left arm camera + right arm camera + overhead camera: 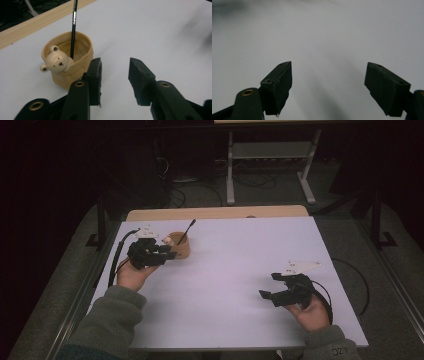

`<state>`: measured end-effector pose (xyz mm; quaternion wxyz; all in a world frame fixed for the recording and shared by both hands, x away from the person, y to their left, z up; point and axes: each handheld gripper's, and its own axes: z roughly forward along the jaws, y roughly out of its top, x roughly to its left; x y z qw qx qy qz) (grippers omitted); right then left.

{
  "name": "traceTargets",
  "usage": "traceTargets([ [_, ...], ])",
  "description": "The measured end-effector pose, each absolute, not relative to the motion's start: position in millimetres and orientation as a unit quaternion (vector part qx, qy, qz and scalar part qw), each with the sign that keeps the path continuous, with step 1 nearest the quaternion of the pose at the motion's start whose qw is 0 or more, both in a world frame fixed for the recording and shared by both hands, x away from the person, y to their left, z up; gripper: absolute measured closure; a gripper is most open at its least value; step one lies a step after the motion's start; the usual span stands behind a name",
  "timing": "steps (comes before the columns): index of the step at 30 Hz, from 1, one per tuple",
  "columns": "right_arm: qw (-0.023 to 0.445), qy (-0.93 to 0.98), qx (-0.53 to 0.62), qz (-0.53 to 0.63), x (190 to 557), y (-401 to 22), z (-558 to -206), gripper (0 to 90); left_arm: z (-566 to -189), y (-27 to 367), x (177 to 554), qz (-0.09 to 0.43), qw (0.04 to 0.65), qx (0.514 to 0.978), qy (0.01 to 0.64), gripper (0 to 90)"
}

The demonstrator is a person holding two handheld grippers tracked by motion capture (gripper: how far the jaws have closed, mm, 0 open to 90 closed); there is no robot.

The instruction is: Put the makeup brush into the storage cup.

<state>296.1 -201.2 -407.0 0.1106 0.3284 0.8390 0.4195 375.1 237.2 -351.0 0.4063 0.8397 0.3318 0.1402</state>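
On my high view the cup (pixel 179 246) sits on the table (pixel 235 270) at upper left, a brush (pixel 186 232) standing in it. My left gripper (pixel 167 251) is just beside the cup; my right gripper (pixel 272 287) hangs lower right, well apart.

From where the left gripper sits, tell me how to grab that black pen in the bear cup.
Grip the pen on its bare shaft above the cup rim, coming from above and closing sideways across it. It stands nearly upright, leaning on the rim behind the bear head, so the lower part is walled in.
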Motion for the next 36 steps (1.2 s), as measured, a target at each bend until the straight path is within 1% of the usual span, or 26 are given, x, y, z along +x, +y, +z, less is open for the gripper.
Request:
traceTargets([
  [9, 0.111, 0.839, 0.331, 0.417, 295.2, -199.6, -408.3, 21.3, -358.0, 243.9, 360.8, 0.14, 0.4, 0.843, 0.331, 50.6],
  [10, 0.112, 0.84, 0.33, 0.417, 295.6, -199.7, -409.0, 21.3, -359.1, 243.4, 358.9, 0.139, 0.408, 0.838, 0.336, 49.6],
  [14, 0.113, 0.84, 0.329, 0.416, 295.1, -199.6, -409.0, 21.4, -361.5, 244.5, 353.3, 0.138, 0.409, 0.84, 0.33, 47.4],
  [27, 0.115, 0.838, 0.331, 0.417, 293.4, -200.7, -409.3, 21.1, -365.8, 243.8, 334.0, 0.133, 0.426, 0.831, 0.331, 43.0],
  [36, 0.116, 0.837, 0.332, 0.419, 292.6, -201.3, -409.2, 21.1, -370.3, 240.4, 318.6, 0.14, 0.423, 0.835, 0.323, 41.1],
])
